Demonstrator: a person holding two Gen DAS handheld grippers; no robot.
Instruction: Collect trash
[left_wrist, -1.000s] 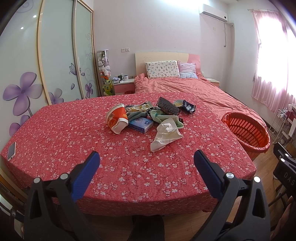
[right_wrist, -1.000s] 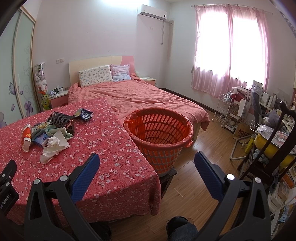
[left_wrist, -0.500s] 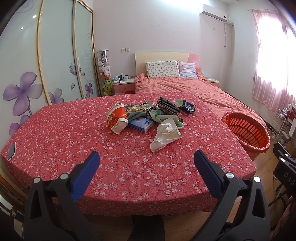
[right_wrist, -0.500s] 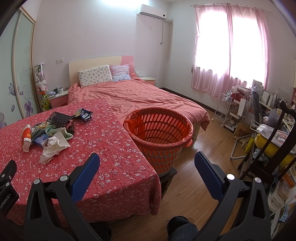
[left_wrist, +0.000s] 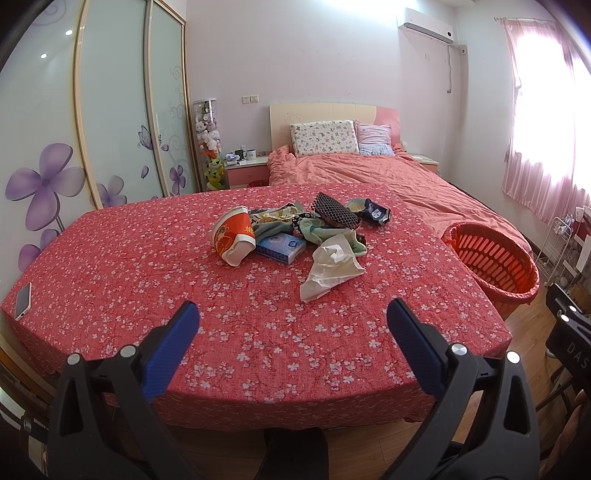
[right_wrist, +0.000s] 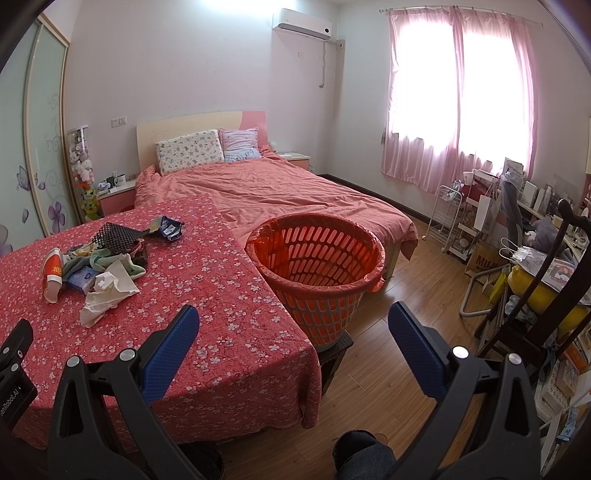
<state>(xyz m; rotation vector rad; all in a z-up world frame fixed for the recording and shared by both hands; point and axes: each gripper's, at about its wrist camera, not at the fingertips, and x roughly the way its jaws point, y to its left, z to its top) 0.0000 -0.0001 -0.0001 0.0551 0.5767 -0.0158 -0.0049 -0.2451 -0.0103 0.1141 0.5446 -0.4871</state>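
A pile of trash lies mid-table on the red flowered cloth: a tipped red noodle cup, a blue tissue pack, crumpled white paper, a black dotted pouch, a dark snack bag and greenish wrappers. An orange basket with a red liner stands off the table's right side. My left gripper is open, held back over the table's near edge, well short of the pile. Open too, my right gripper hangs over the table's corner in front of the basket.
A phone lies at the table's left edge. Behind the table is a pink bed. Wooden floor runs right of the basket; cluttered shelves and a chair fill the far right. A knee shows below.
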